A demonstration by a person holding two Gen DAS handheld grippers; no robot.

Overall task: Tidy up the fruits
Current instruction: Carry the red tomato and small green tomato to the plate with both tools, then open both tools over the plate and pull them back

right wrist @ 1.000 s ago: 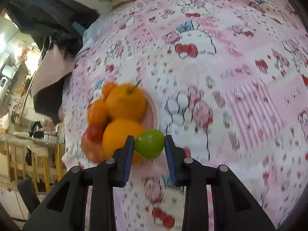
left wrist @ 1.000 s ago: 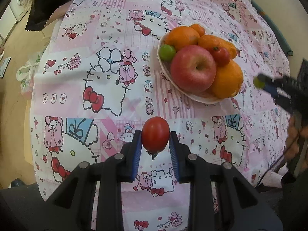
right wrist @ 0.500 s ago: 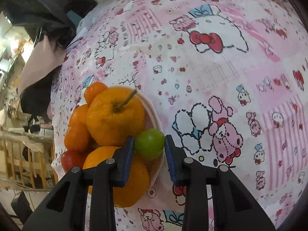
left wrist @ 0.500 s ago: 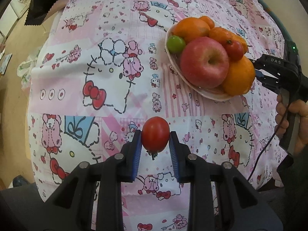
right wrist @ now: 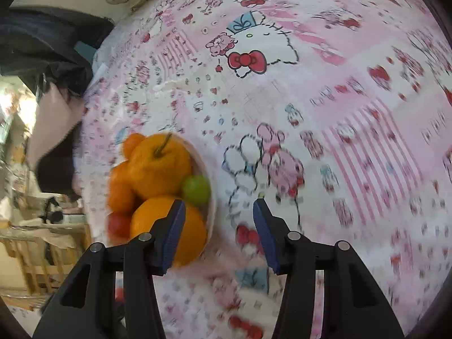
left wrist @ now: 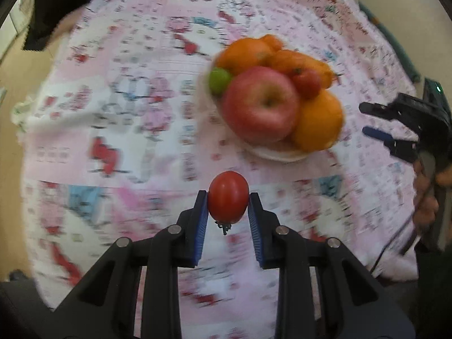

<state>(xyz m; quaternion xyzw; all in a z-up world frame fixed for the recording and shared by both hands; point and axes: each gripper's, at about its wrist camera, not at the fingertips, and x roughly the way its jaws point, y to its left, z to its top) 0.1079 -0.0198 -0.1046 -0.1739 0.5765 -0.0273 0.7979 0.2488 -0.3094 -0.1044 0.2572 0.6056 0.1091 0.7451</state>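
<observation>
We are gripping a red tomato between the blue pads of our left claw; its small green stem is pointing down toward us, and it is hanging above the cartoon-print pink cloth, short of the bowl. Our right claw is standing wide apart with nothing between its pads; from the left wrist view we are seeing it at the right edge, near the bowl, held by a hand that is partly cut off by the frame.

The white bowl is sitting on the cloth, heaped with fruit: a large red apple in front, an orange touching its right side, more oranges behind, a small red tomato on top, and a green grape tucked at the left rim. In the right wrist view the same grape is lying at the bowl's rim, just beyond the left pad, and that pad is covering part of the nearest orange. The apple is hidden from this side.

Both views are smeared by motion blur, so the cloth print is hard to read near the edges. We cannot tell what lies under the cloth. A dark garment is cut off at the upper left corner.
</observation>
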